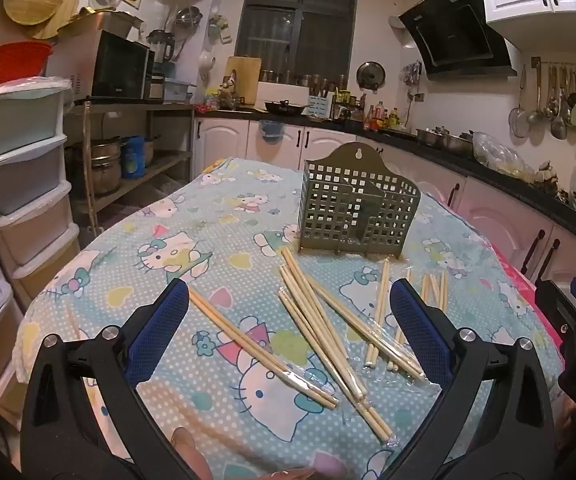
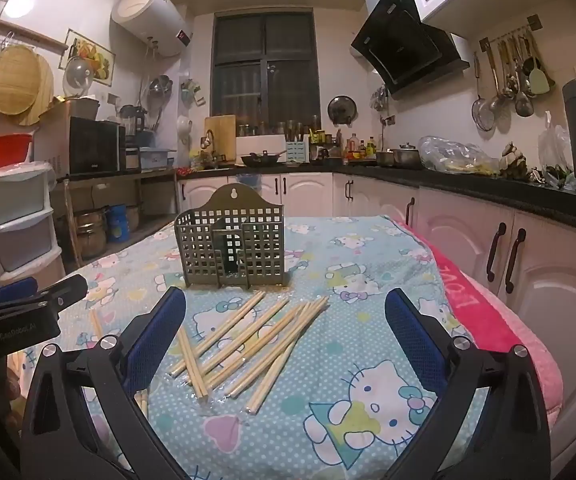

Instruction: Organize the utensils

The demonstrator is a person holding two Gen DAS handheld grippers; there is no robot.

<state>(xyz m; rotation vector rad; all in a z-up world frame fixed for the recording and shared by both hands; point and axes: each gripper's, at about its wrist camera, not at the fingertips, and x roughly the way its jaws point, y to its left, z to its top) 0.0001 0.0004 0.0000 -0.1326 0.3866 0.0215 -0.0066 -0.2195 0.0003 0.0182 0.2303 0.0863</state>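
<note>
Both sets of jaws stood wide and held nothing: the left gripper (image 1: 288, 316) hung low in its frame, blue pads spread either side of the scatter, and the right gripper (image 2: 286, 316) matched it in its own view, pads apart over the table. Between and just beyond the left jaws lay the chopsticks (image 1: 319, 320), pale wooden sticks in loose clear wrappers, fanned across the middle and lower right of the frame; one pair (image 1: 260, 352) lay apart toward the lower left, angled diagonally. In the right wrist view the same chopsticks (image 2: 248, 340) sprawled at center frame, tips pointing up toward the holder. The holder (image 1: 355, 208), an olive perforated utensil caddy with a hanging tab, stood upright just past the sticks, upper center in both views (image 2: 232, 240), with nothing visible inside. All of it rested on the table (image 1: 168, 280), covered with a blue cartoon-cat cloth. At the left edge of the right wrist view, the left gripper's black body showed (image 2: 20, 312).
</note>
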